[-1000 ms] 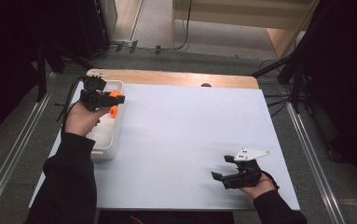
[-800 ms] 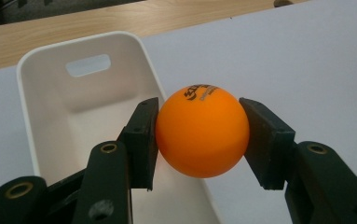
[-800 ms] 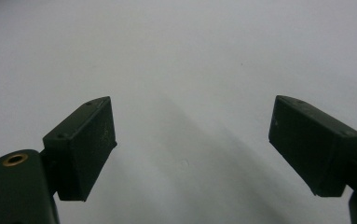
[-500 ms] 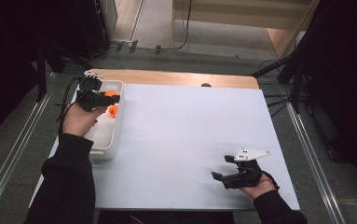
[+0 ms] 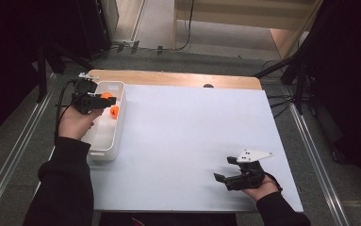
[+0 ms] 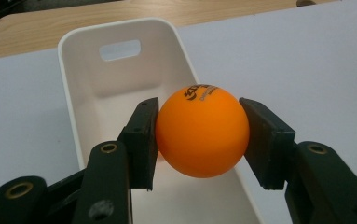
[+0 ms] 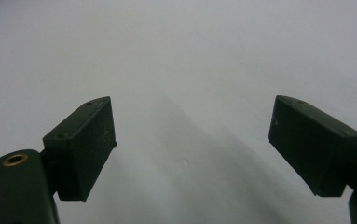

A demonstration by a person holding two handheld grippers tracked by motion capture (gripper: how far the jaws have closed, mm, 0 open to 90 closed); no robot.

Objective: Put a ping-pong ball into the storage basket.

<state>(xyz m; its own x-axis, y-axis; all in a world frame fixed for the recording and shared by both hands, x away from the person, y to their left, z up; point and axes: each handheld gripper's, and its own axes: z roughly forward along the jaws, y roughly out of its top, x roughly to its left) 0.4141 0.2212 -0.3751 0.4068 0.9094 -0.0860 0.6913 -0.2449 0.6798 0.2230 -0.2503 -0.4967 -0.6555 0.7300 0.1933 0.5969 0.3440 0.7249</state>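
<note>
1. At about 9 o'clock on the table, the left gripper (image 5: 103, 100) is held above the white plastic bin (image 5: 103, 149), which lies along the left edge of the white tabletop (image 5: 192, 136).
2. The left gripper's jaws are clamped on an orange ping-pong ball (image 6: 202, 131); both black pads press its sides, one at the ball's 9 o'clock and one at its 3 o'clock in the left gripper view.
3. The held ball carries dark printed lettering near its top, too small to read. In the high view it shows as an orange spot (image 5: 106, 96) at the tips of the left gripper.
4. Below the held ball, the bin runs away from the camera, with a handle slot (image 6: 120, 49) cut in its far end wall at 12 o'clock.
5. A second orange ball (image 5: 114, 111) shows in the high view, at 5 o'clock from the held one and against the bin's right wall.
6. The middle of the white tabletop is bare, and a strip of wooden table (image 5: 178, 79) shows along its far edge at 12 o'clock.
7. At about 4 o'clock on the table, the right gripper (image 5: 223, 173) rests in the person's hand, low over the tabletop and well apart from the bin.
8. The right gripper's jaws stand wide apart with nothing between them; the right gripper view shows bare white surface in the gap.
</note>
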